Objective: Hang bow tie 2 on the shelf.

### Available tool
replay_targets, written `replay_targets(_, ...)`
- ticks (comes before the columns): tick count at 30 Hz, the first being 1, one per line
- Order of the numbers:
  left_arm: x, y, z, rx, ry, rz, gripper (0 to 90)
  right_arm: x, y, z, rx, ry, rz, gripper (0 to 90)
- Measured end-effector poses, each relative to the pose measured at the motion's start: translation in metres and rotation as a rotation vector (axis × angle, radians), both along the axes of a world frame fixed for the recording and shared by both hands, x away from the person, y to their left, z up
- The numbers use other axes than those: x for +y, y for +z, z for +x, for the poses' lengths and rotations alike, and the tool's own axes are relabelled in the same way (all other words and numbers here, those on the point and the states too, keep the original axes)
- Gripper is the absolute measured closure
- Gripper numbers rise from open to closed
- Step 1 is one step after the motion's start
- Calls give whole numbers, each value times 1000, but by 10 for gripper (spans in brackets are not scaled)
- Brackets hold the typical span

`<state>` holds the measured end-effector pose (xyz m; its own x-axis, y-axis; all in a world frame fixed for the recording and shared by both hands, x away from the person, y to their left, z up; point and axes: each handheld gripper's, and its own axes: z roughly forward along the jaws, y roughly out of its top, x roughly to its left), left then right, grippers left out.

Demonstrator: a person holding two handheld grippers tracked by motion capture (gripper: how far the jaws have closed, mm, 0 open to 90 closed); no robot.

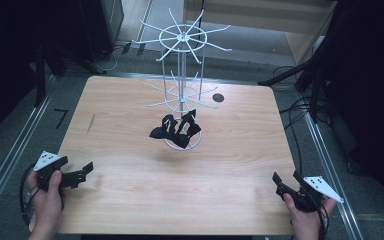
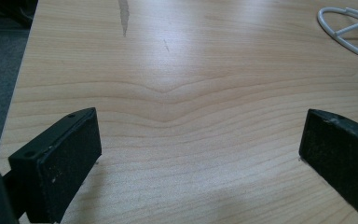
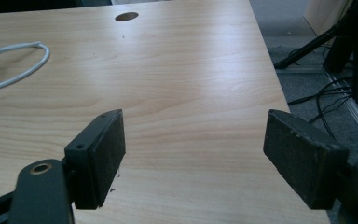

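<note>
A white wire rack (image 1: 182, 85) stood on the far middle of the worktop (image 1: 130, 200), its ring base (image 1: 196, 142) flat on the wood and two tiers of thin arms spreading out from one upright pole; it looked placed centrally so that both hands could reach it alike. A bunch of black cloth pieces (image 1: 175, 129) lay heaped on and against that base, in front of the pole, apparently waiting to be hung on the arms, all of which were bare. The left gripper (image 1: 82, 171) rested near the worktop's front corner, well to the left of the rack, and its own view showed its fingers (image 2: 65, 161) spread wide over bare wood with nothing between them, the edge of the rack's base (image 2: 342, 31) curving at the upper right. The right gripper (image 1: 286, 181) sat at the opposite front corner, well to the right of the rack, its fingers (image 3: 101, 156) likewise spread apart and empty. Both seemed parked at a resting stance, pointed inward toward the rack, ready to reach for the cloth. A small round hole (image 1: 218, 97) marked the worktop just right of the pole. No brand, label or readable writing showed on anything.
</note>
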<state>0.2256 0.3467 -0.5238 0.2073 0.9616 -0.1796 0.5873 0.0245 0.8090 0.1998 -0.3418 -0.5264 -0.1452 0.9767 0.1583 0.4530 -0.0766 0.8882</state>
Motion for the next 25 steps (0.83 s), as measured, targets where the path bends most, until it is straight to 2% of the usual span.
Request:
replay_targets(5,0,0,-1,1,-6,-2,0,-9,-3,-10,9,-9,-2,214)
replay_targets(10,1,0,0,1,-1,-1,0,-17,-2,-19,-5,-19,17,215)
replay_targets(13,0,0,-1,2,2,1,0,-18,-2,-19,-7,-23,24,220)
replay_targets(18,0,0,-1,9,3,-1,0,-18,-3,-20,-6,-15,2,222)
replay_targets(25,0,0,0,11,7,-1,0,-20,-5,-21,2,-25,8,225)
